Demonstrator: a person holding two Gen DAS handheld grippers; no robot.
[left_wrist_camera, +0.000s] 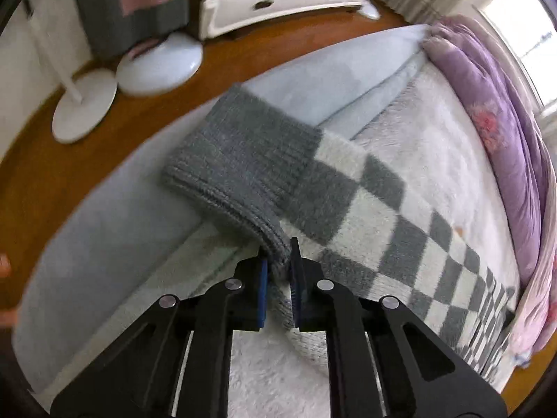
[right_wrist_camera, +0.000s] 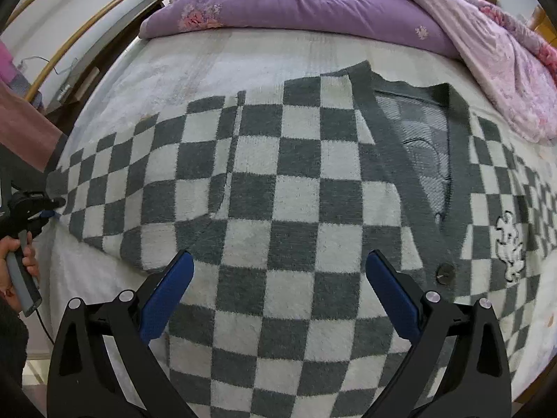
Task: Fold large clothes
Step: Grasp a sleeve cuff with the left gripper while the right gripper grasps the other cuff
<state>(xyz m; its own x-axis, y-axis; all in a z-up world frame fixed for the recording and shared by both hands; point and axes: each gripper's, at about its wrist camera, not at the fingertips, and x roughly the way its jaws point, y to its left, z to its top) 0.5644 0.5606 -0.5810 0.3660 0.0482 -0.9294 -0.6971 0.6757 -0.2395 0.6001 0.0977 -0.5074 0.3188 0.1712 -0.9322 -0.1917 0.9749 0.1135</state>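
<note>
White bedding (right_wrist_camera: 195,69) carried a checkered cardigan (right_wrist_camera: 292,195). Left gripper (left_wrist_camera: 278,264) pinched its grey ribbed cuff (left_wrist_camera: 240,160); right gripper (right_wrist_camera: 278,278) hovered above, fingers spread wide.

Left wrist view: whole frame is motion-blurred, worst on the brown wooden floor (left_wrist_camera: 87,160) and the two white round stand bases (left_wrist_camera: 160,64). The grey ribbed knit cuff (left_wrist_camera: 240,163) runs in between the left gripper (left_wrist_camera: 278,268) pads, so its pinched end is hidden. Pink-and-grey hanging cloth (left_wrist_camera: 135,3) cut off by the top edge.

Right wrist view: grey-and-white checkered knit cardigan (right_wrist_camera: 278,188) runs off the bottom edge, hem not visible; its far sleeve blurs out toward the bed's right edge. Purple floral quilt (right_wrist_camera: 296,0) cropped at the top. Person's hand (right_wrist_camera: 21,264) half cut by the left edge. White embroidered chest emblem (right_wrist_camera: 510,247) too small to read.
</note>
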